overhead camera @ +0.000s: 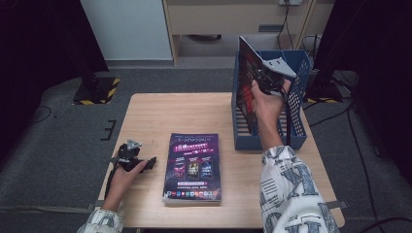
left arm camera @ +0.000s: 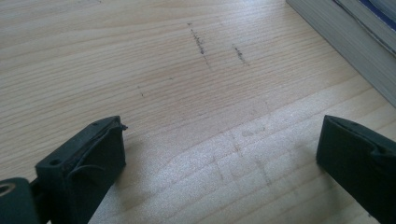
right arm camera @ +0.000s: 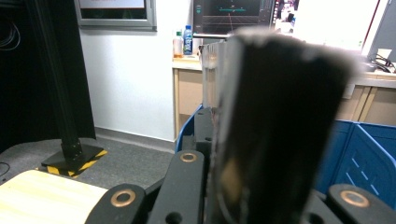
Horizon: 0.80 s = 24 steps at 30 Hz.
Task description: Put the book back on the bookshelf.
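A: Item one, the right gripper (overhead camera: 265,80)?
B: It is pinching a thin dark-covered magazine (overhead camera: 248,85) between its fingers, holding it upright and tilted over the blue perforated plastic crate (overhead camera: 299,104). In the right gripper view the magazine (right arm camera: 275,130) is standing blurred and close between the black fingers (right arm camera: 187,186).

A: Where is the crate sitting?
B: It is sitting at the far right corner of the light wooden counter (overhead camera: 170,116).

A: Item two, the left gripper (overhead camera: 145,162)?
B: It is resting low on the counter near the left edge, fingers spread wide and pinching nothing. The left gripper view is showing bare wood grain (left arm camera: 187,93) between the two fingers (left arm camera: 84,158).

A: Item three?
B: A stack of purple-covered magazines (overhead camera: 193,167) is lying flat near the front middle of the counter, just beside the left gripper; its page edges (left arm camera: 345,51) are showing at that view's upper right.
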Motion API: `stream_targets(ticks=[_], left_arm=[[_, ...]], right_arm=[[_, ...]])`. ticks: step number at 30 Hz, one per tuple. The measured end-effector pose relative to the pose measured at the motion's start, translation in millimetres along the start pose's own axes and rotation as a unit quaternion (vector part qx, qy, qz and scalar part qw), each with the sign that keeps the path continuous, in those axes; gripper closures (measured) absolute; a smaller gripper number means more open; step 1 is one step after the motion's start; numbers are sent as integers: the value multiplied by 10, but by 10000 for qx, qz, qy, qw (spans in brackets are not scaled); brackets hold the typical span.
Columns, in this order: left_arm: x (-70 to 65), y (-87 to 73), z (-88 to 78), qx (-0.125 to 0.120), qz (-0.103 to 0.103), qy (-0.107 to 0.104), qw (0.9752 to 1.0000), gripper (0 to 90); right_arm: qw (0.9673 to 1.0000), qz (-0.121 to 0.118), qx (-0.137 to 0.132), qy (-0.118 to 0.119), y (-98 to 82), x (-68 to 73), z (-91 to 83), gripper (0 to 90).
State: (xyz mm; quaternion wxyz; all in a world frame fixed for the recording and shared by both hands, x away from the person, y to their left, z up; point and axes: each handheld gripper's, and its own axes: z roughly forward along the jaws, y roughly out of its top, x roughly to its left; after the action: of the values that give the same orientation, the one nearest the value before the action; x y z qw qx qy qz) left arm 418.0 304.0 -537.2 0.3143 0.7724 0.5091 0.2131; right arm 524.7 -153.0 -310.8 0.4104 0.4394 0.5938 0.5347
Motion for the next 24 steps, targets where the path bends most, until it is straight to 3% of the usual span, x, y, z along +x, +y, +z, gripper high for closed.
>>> stream_targets(ticks=[24], left_arm=[[-3,1,1,0,-7,-4,10000,4]], right_arm=[[9999,115,-107,-18,-124,-18,-61,871]])
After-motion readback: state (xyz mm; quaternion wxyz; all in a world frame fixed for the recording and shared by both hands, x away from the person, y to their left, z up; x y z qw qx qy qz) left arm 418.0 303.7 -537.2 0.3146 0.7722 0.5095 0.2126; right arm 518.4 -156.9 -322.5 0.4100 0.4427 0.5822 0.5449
